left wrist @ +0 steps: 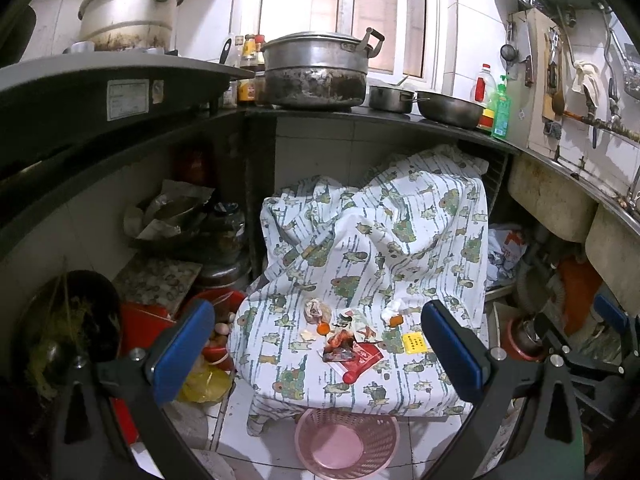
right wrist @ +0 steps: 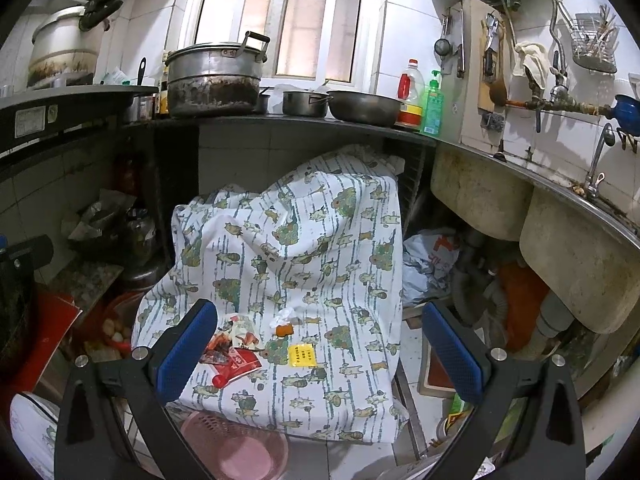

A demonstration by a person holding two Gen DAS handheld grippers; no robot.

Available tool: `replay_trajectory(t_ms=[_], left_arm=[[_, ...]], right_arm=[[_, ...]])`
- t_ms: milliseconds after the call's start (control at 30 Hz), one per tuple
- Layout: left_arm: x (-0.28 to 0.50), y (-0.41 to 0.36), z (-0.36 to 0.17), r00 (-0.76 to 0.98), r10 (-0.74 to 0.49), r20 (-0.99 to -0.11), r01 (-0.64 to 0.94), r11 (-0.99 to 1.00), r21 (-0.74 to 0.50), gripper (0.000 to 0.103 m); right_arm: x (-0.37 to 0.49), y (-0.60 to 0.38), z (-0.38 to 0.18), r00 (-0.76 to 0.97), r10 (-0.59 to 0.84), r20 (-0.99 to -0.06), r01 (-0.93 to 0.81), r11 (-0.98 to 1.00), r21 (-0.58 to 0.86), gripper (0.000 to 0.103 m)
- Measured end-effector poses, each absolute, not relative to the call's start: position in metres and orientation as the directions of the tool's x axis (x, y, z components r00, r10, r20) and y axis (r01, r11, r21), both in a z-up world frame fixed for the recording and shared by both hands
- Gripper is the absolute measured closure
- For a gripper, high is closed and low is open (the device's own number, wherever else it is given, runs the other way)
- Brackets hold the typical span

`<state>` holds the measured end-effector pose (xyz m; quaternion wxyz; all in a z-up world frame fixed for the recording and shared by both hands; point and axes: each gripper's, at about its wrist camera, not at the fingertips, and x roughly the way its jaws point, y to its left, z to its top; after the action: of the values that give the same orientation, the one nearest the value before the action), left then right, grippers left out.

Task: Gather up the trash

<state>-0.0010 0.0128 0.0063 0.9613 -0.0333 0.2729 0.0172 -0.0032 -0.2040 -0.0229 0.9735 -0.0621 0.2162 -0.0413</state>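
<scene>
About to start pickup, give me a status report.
Left gripper and right gripper open, empty. Trash pile on patterned cloth; pink basket empty below. Nothing in the way.

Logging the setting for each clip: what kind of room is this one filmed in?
Most likely a small, well-used home kitchen. A big lidded pot and a metal bowl sit on the dark counter, a tap stands over twin sinks, and a knife and ladles hang on the tiled wall.

one pink basket [left wrist: 347, 444], one yellow packet [left wrist: 414, 342], two bottles [left wrist: 485, 98]
</scene>
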Motion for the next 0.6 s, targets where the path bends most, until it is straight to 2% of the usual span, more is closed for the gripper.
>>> replay_trajectory(t_ms=[600], left_arm=[[-0.0010,0.0155,0.0061,0.852,0.017,-0.523,-0.057,0.997,-0.059,0.000]], right_arm=[[-0.0103,-0.2067,-0.0162,0.913,-0.094,-0.398,0.048,0.991,-0.124,0.000]])
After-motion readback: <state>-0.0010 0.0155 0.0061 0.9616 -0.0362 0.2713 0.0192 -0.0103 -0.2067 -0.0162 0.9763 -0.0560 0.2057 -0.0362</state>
